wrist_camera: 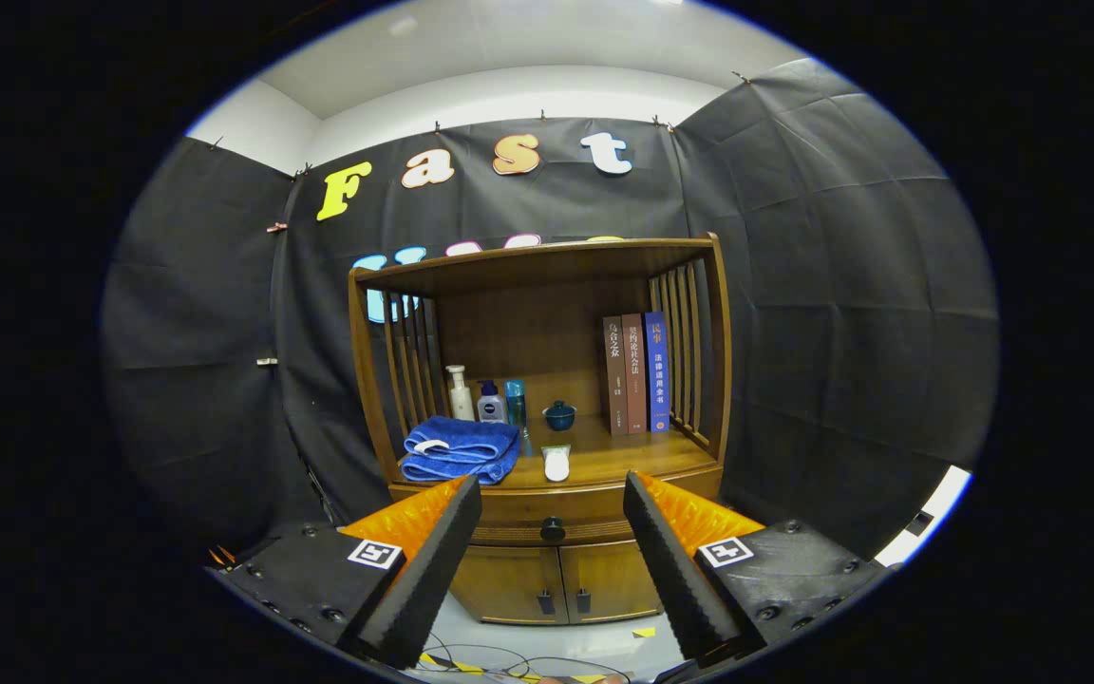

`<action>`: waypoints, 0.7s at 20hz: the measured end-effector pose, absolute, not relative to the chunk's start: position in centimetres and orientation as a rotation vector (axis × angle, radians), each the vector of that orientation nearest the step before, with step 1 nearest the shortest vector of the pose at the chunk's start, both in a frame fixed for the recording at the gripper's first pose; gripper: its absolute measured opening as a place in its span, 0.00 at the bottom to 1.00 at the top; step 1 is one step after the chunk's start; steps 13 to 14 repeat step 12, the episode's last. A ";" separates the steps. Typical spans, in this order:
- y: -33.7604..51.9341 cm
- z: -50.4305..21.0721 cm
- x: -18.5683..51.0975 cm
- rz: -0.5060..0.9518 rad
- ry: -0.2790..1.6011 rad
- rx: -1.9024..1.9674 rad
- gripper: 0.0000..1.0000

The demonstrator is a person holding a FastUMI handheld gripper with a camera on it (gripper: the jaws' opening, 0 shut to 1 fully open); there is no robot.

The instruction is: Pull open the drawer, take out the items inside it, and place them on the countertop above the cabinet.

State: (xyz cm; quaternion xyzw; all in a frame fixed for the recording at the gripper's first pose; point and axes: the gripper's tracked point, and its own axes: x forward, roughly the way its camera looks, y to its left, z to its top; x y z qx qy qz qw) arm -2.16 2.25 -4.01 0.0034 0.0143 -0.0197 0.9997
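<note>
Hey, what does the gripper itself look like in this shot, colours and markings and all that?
The gripper has two wedge-shaped fingers, orange on the outside with dark ribbed foam pads on the inner faces. Each sits on a black block with visible screws, and each block carries a small square black-and-white marker tag. The fingers stand apart, empty.

countertop [604, 463] | folded blue towel [462, 448], three bottles [488, 399], small teal pot [559, 414], white tube [556, 463], three upright books [635, 373]

the gripper [552, 508] fingers stand wide apart with open air to the shut drawer's knob [553, 528] at lower centre, while a blue towel [462, 449], bottles [485, 397] and books [635, 373] crowd the countertop [618, 454] above, leaving its middle free.
</note>
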 end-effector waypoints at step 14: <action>2.9 -4.0 -2.5 -0.025 0.039 -0.002 0.98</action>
